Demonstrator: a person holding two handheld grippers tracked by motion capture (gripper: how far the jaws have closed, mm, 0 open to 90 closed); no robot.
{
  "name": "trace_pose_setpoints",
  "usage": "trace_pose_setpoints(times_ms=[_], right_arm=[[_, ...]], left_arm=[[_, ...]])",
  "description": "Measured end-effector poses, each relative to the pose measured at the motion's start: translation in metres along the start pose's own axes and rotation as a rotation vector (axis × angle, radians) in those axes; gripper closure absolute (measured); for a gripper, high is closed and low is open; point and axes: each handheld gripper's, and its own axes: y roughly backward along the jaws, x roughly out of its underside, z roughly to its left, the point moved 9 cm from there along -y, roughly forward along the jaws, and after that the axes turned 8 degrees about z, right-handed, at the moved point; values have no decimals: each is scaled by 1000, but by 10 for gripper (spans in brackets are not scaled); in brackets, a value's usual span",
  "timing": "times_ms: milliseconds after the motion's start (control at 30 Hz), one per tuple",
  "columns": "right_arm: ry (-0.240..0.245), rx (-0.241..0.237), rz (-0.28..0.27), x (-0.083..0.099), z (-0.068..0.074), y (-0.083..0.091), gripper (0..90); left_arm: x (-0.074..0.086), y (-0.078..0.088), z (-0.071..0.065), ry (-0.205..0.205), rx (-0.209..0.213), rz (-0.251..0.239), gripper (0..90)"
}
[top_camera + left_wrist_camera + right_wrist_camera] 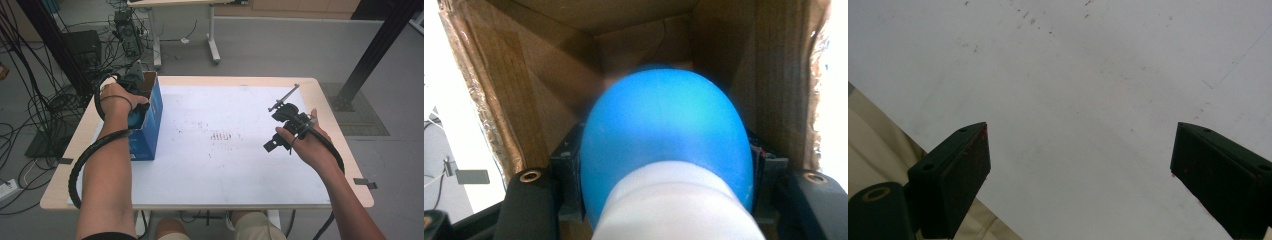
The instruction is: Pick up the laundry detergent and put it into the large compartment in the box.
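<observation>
my left gripper (pixel 664 200) clamped on a blue-and-white bottle (pixel 664 145) inside the blue cardboard box (pixel 150 120), my right gripper (pixel 1080 170) spread wide over the scuffed white table (pixel 225 165), grey floor, tangled cables (pixel 30 105), no legible labels

A rounded blue plastic object with a white neck (pixel 666 135) sits low in the middle of the left gripper view, inside an open brown cardboard box with blue outer sides (pixel 151 117) that stands upright at centre left of the high view.
</observation>
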Motion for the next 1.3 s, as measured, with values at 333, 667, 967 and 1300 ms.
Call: trace_pose_setpoints(times_ms=[333,667,967,1300], right_arm=[[0,1,-1,0,0,0,92],[0,3,0,0,0,1,92],[3,12,-1,0,0,2,92],[2,14,3,-1,1,3,92]], left_arm=[[0,0,-1,1,-2,-1,367],[0,0,0,2,-2,2,368],[0,0,0,-2,-2,2,367],[-1,0,-1,-7,-3,5,367]])
